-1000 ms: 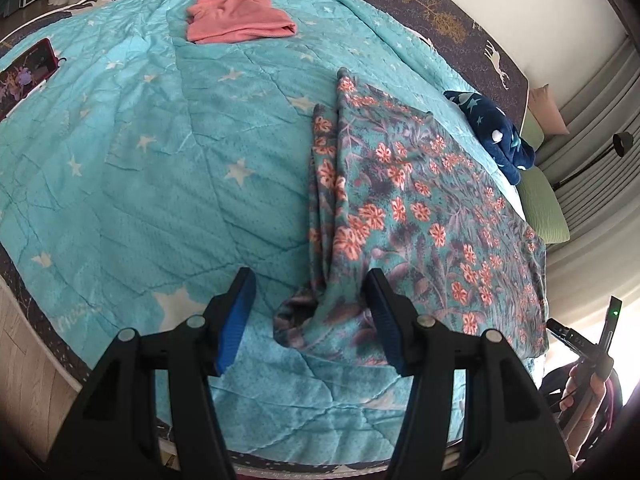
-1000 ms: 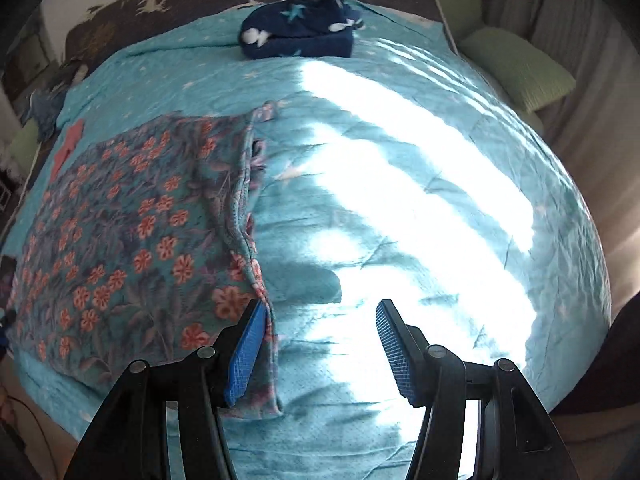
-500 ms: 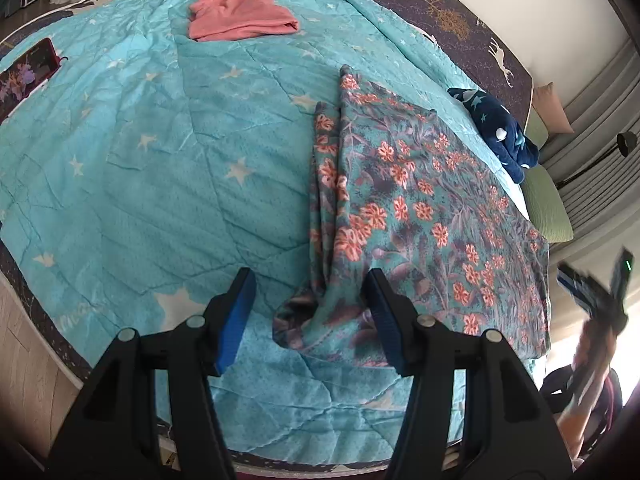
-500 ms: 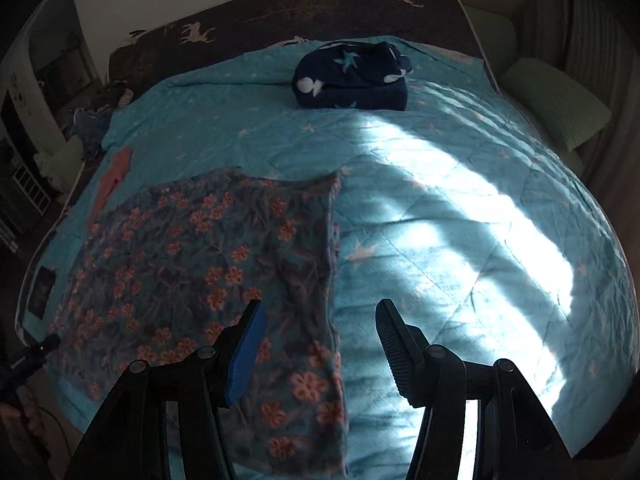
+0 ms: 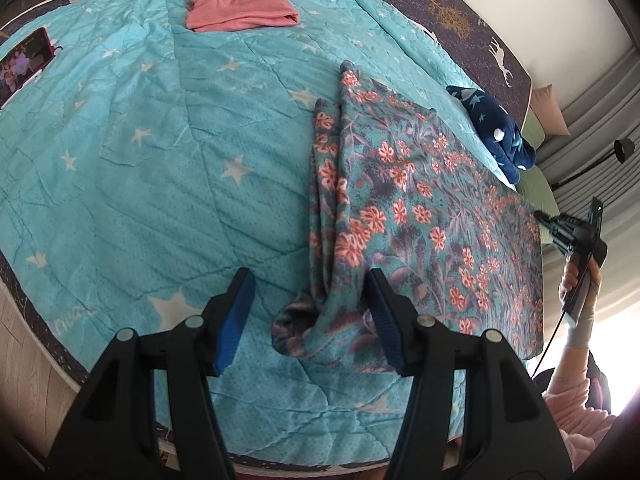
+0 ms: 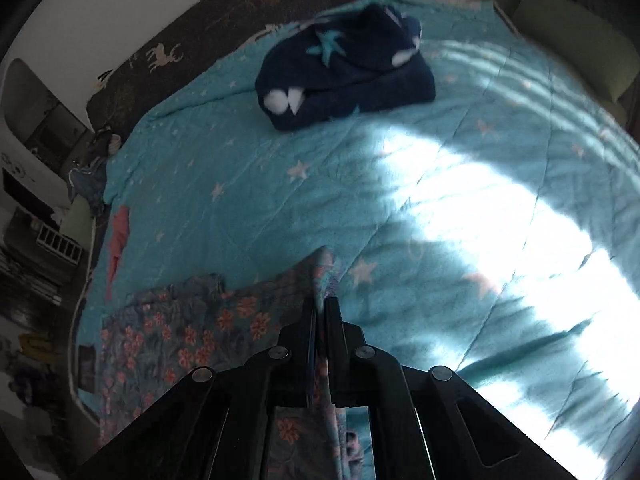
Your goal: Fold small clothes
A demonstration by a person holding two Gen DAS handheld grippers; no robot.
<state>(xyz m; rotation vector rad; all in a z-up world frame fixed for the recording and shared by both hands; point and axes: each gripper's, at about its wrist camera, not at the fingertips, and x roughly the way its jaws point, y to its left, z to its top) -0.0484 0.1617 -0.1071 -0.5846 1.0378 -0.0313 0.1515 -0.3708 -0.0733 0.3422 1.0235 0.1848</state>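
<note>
On the turquoise star-print bed (image 5: 168,184) we see the floral garment (image 5: 420,216) spread flat, teal with coral blossoms. Our right hand-held gripper (image 6: 320,312) has just clamped its far corner; our left hand-held gripper (image 5: 308,312) gapes halfway over the near hem.

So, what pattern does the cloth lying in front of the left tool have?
The floral cloth has coral-pink flowers on teal and purple leaves, clearest in the left wrist view.

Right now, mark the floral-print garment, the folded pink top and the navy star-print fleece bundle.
floral-print garment (image 5: 424,216), left wrist view, middle of the spread cloth.
folded pink top (image 5: 240,8), left wrist view, centre of the top layer.
navy star-print fleece bundle (image 6: 344,68), right wrist view, its upper face.
</note>
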